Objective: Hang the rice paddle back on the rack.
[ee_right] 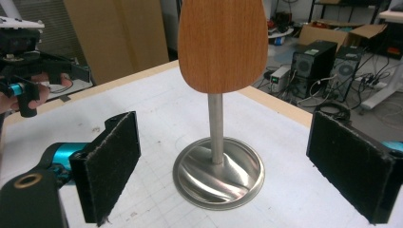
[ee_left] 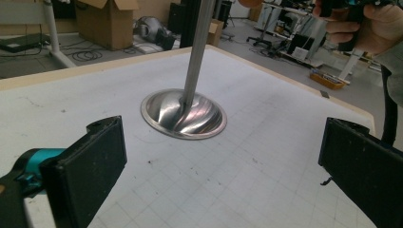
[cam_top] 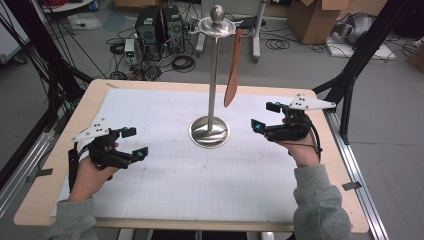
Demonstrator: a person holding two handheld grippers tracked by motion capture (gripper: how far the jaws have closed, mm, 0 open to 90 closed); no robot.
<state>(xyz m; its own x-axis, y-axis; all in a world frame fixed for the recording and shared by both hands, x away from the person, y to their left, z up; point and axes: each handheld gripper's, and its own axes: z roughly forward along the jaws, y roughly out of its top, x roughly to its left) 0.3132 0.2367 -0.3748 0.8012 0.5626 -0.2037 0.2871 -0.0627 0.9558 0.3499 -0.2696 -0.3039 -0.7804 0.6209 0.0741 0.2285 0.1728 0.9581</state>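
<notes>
Behind spatula (ee_right: 221, 45), stand's pole (ee_right: 216, 128) hidden

The stand (cam_top: 210, 131) was polished, glossy metal with a mirror-like base; the spatula (ee_right: 221, 43) hanging from it was smooth, matt wood. The table (cam_top: 90, 102) showed pale wood edging under matt gridded paper (cam_top: 200, 180)

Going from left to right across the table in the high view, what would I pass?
Left hand-held gripper → round steel base of the utensil stand → wooden spatula hanging from the stand's top → right hand-held gripper.
</notes>
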